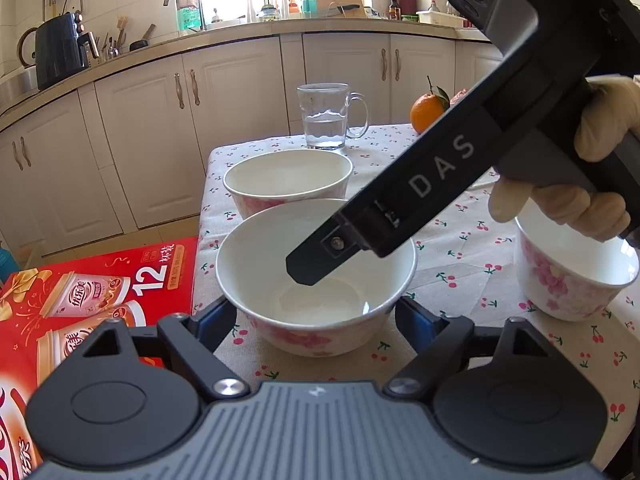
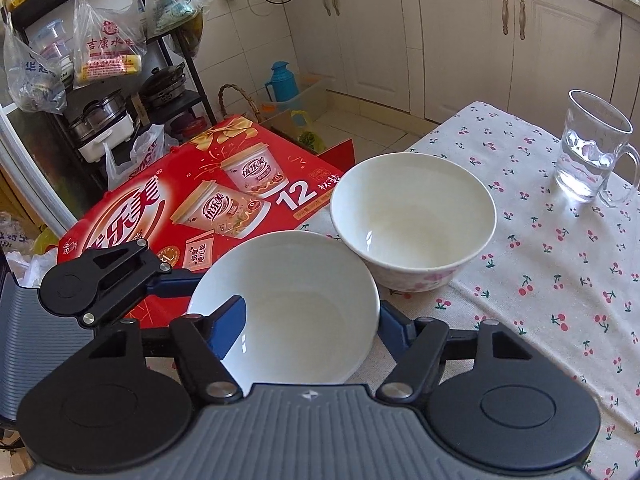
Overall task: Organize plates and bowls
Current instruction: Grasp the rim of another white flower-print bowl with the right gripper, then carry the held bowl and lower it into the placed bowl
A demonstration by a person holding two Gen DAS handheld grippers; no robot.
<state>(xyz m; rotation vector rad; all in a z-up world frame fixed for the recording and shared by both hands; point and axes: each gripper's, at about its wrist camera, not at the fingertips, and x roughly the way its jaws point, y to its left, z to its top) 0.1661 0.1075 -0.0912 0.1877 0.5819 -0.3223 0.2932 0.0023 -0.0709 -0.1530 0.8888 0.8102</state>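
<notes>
Three white bowls with pink flowers stand on the cherry-print tablecloth (image 1: 460, 264). The near bowl (image 1: 316, 276) sits between the open fingers of my left gripper (image 1: 316, 316); they flank its base and I cannot tell if they touch it. My right gripper (image 2: 312, 316) is open around the same bowl (image 2: 288, 304): its left finger (image 2: 230, 322) is inside the bowl, the right one outside. The right gripper's finger (image 1: 320, 258) shows over the bowl in the left wrist view. A second bowl (image 1: 288, 182) (image 2: 414, 216) stands just behind. A third bowl (image 1: 572, 276) stands at the right.
A glass mug of water (image 1: 326, 118) (image 2: 592, 152) stands at the table's far side, with an orange (image 1: 428, 114) to its right. A red carton (image 1: 80, 312) (image 2: 192, 200) lies against the table's left edge. Kitchen cabinets (image 1: 240, 120) are beyond.
</notes>
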